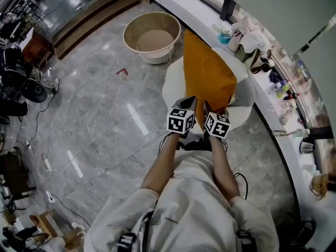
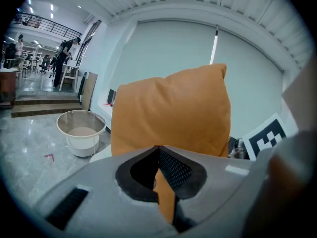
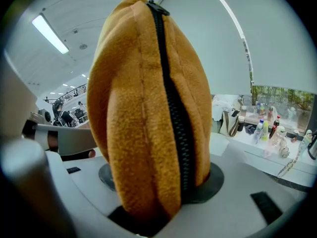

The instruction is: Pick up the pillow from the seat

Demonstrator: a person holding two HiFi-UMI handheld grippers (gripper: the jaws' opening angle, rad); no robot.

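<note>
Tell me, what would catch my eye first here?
A big orange pillow, standing on edge in the middle, by a white round seat. The left gripper pinches its thin edge and the right gripper clamps its zipped side. A pale tub sits on the grey floor beyond.

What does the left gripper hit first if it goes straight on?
The orange pillow: the left gripper is shut on its edge, and the pillow fills the line ahead. What lies behind it is hidden.
</note>
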